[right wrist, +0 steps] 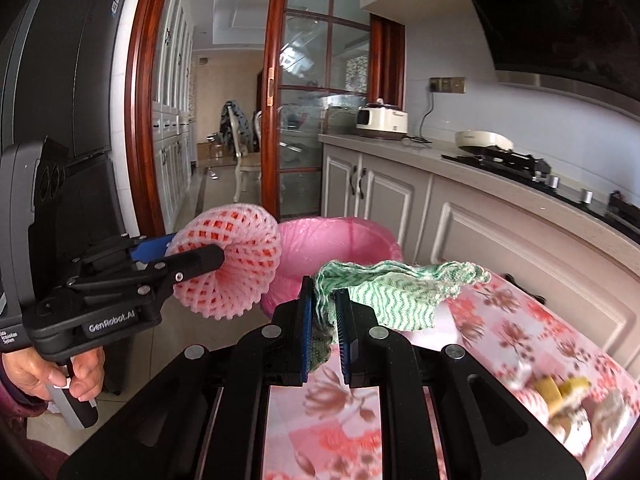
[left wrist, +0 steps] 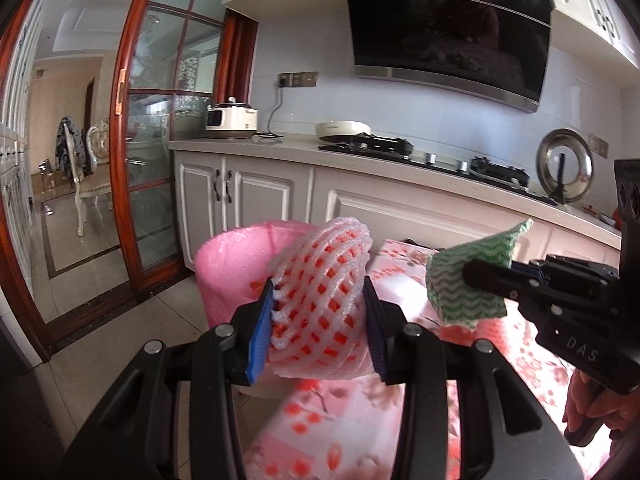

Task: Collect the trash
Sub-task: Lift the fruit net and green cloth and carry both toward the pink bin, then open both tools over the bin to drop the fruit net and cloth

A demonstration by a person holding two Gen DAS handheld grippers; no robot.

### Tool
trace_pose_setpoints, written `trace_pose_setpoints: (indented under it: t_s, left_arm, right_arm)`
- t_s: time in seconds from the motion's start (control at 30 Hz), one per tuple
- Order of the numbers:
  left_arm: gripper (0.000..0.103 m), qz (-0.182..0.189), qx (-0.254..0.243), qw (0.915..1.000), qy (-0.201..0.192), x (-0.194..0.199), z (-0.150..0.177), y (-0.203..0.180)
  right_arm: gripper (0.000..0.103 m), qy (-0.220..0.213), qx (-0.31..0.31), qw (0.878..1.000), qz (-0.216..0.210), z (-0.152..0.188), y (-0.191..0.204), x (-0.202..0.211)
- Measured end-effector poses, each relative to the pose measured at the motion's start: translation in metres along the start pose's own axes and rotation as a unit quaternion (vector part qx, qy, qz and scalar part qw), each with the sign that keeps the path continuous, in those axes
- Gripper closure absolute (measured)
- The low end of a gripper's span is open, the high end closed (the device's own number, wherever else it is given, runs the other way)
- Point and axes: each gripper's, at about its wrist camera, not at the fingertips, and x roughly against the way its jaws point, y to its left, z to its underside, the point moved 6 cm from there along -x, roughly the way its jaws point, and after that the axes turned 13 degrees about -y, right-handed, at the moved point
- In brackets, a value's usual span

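Note:
My left gripper (left wrist: 319,288) is shut on a pink foam fruit net (left wrist: 328,256), held up in front of a bin lined with a pink bag (left wrist: 236,256). To its right, my right gripper (left wrist: 476,276) is shut on a green-and-white wavy cloth (left wrist: 460,300). In the right wrist view the right gripper (right wrist: 323,294) pinches a bunched edge of the cloth (right wrist: 384,300), which hangs out to the right over the table. The left gripper (right wrist: 196,258) with the foam net (right wrist: 240,260) hovers left of the pink bin (right wrist: 336,244). Both loads are in the air.
A table with a pink floral cloth (right wrist: 520,320) lies under both grippers; blurred scraps, one yellow (right wrist: 560,392), sit at its right. White cabinets and a counter with a stove (left wrist: 384,146) and a rice cooker (left wrist: 232,120) run behind. A dark fridge (right wrist: 60,80) stands left.

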Motion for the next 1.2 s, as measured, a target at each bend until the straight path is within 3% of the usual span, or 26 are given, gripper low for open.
trace_pose_setpoints:
  t_s: [0.4, 0.83, 0.9, 1.0, 1.03, 1.1, 1.2]
  left_arm:
    - [0.061, -0.029, -0.011, 0.9995, 0.010, -0.090, -0.025, 0.047]
    - [0.057, -0.043, 0.008, 0.9983, 0.039, -0.180, -0.007, 0.092]
    - [0.051, -0.042, 0.014, 0.9980, 0.045, -0.187, -0.002, 0.097]
    - [0.033, -0.051, 0.022, 0.9970, 0.053, -0.196, 0.008, 0.105]
    - [0.028, -0.060, 0.022, 0.9965, 0.055, -0.196, 0.012, 0.108]
    - [0.027, -0.069, 0.020, 0.9957, 0.059, -0.197, 0.017, 0.113]
    - [0.027, -0.074, 0.015, 0.9953, 0.060, -0.194, 0.019, 0.113]
  right_arm:
    - [0.090, 0.003, -0.004, 0.999, -0.044, -0.021, -0.019, -0.085]
    - [0.089, 0.033, 0.001, 0.995, -0.091, -0.003, -0.030, -0.171]
    - [0.089, 0.043, -0.001, 0.995, -0.094, 0.004, -0.032, -0.178]
    - [0.080, 0.064, -0.013, 0.994, -0.085, 0.018, -0.040, -0.184]
    - [0.072, 0.069, -0.021, 0.994, -0.081, 0.023, -0.044, -0.183]
    - [0.055, 0.071, -0.035, 0.994, -0.076, 0.030, -0.050, -0.180]
    - [0.052, 0.070, -0.038, 0.995, -0.068, 0.033, -0.055, -0.170]
